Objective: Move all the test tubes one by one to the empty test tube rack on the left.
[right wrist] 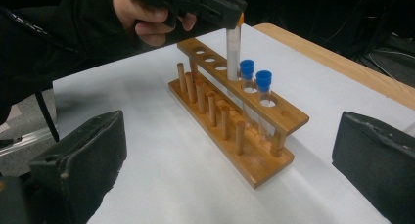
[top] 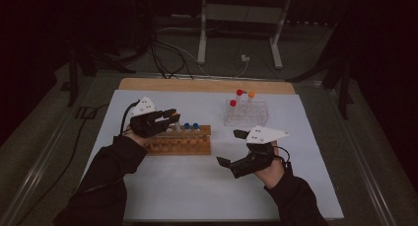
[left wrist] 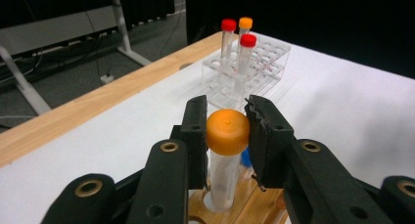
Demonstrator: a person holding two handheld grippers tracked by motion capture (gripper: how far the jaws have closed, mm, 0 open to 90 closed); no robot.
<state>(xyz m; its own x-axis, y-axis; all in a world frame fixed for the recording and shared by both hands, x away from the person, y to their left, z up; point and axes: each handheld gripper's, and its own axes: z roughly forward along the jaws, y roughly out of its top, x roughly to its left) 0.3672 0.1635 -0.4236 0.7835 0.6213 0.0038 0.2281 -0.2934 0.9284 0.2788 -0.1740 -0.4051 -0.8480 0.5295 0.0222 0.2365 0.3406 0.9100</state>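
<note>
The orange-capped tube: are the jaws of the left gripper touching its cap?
Touching. In the left gripper view, the left gripper has both black jaws pressed against the sides of the orange-capped tube, with no gap showing.

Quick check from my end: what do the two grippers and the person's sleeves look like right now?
Both are black, each topped by a white three-cornered plate: the left gripper trails a black cable, and its fingers are flat black pads. The right gripper matches. Both sleeves are black and long.

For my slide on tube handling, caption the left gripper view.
Left gripper clamps orange-capped tube over wooden rack.
</note>
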